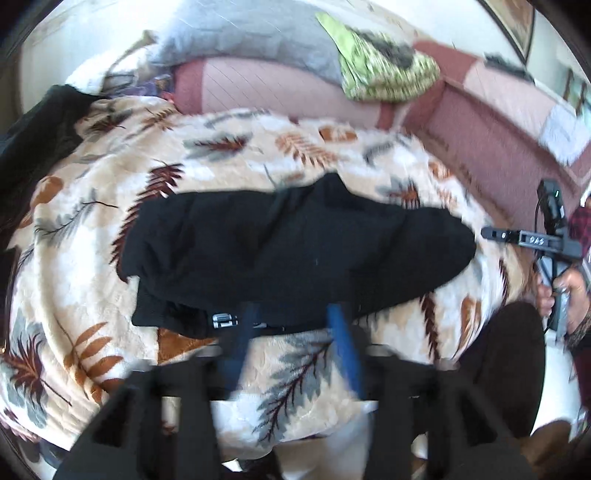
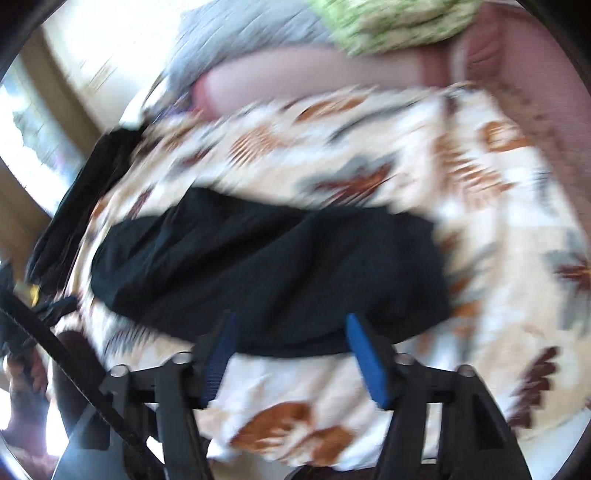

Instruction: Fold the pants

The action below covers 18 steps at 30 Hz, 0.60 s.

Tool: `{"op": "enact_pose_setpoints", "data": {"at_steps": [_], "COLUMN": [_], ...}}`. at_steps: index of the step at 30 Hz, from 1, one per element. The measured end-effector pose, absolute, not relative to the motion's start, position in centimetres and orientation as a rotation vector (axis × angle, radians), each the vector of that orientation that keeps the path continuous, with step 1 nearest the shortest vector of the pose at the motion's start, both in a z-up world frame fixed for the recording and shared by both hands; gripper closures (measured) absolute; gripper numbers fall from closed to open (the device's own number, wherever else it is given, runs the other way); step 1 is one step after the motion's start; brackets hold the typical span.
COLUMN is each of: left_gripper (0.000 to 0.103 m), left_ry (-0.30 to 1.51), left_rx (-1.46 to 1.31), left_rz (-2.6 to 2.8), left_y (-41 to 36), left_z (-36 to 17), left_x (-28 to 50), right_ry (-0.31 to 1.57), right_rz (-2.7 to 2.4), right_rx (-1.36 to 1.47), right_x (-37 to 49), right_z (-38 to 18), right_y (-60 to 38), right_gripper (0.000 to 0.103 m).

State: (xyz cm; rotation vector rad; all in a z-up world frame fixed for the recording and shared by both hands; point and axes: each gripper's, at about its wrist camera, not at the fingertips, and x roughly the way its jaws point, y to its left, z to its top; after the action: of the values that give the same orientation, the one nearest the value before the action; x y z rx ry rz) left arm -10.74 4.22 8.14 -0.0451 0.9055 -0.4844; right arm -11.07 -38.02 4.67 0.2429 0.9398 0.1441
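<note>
We see the black pants [image 1: 295, 254] lying folded into a long, rumpled bundle across a fleecy blanket [image 1: 280, 147] on the bed, in front of both cameras. The cloth is matte and soft, with low creases running along its length; one end tapers to a rounded tip, the other is squarer, and a small white-and-grey label [image 1: 224, 320] shows at the near edge in the left wrist view. The blanket is cream plush printed with rust, brown and grey feather-like leaves. Behind it lie a quilted pink bolster [image 1: 258, 92], a grey quilted cushion [image 1: 251, 33] and a green patterned cloth [image 1: 384, 70]. Our left hand-held gripper [image 1: 293, 317] has its blue-padded fingers [image 1: 341, 325] parted, tips at the near edge of the pants, with nothing gripped between them. Our right hand-held gripper [image 2: 291, 328] stands wider, its blue pads [image 2: 364, 339] also at the near hem and not clamped on the cloth. The right wrist view is heavily blurred. In the left wrist view the right hand [image 1: 565, 295] grips its black tool's handle.
</note>
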Motion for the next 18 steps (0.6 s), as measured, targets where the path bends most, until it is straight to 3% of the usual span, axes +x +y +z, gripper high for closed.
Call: {"op": "enact_pose_setpoints", "data": {"at_steps": [4, 6, 7, 10, 12, 13, 15, 18], "left_gripper": [0.046, 0.044, 0.044, 0.044, 0.044, 0.044, 0.043, 0.035], "left_ry": [0.898, 0.888, 0.887, 0.857, 0.828, 0.818, 0.791, 0.757], "left_rx": [-0.105, -0.114, -0.121, -0.144, -0.139, -0.149, -0.191, -0.188], "left_rz": [-0.492, -0.505, -0.512, -0.511, -0.477, -0.473, -0.48, -0.451], "left_y": [3.4, 2.3, 1.9, 0.2, -0.5, -0.5, 0.0, 1.1], "left_z": [8.6, 8.5, 8.4, 7.5, 7.0, 6.8, 6.4, 5.7], "left_x": [-9.8, -9.0, -8.6, -6.9, -6.3, -6.4, -6.6, -7.2], "right_ry": [0.904, 0.914, 0.926, 0.966, 1.016, 1.042, 1.034, 0.976], "right_rz": [0.035, 0.001, 0.003, -0.036, -0.085, -0.091, -0.089, -0.054], "right_rx": [0.238, 0.188, 0.168, 0.092, 0.073, 0.071, 0.063, 0.147], "right_x": [-10.0, -8.7, -7.8, -5.1, -3.8, -3.4, -3.6, -5.0], "right_z": [5.1, 4.5, 4.1, 2.1, 0.2, -0.6, -0.5, 1.6], "right_y": [-40.3, -40.4, -40.1, -39.3, -38.9, -38.9, -38.8, -39.8], "right_gripper": [0.035, 0.05, 0.051, 0.05, 0.044, 0.047, 0.086, 0.09]}}
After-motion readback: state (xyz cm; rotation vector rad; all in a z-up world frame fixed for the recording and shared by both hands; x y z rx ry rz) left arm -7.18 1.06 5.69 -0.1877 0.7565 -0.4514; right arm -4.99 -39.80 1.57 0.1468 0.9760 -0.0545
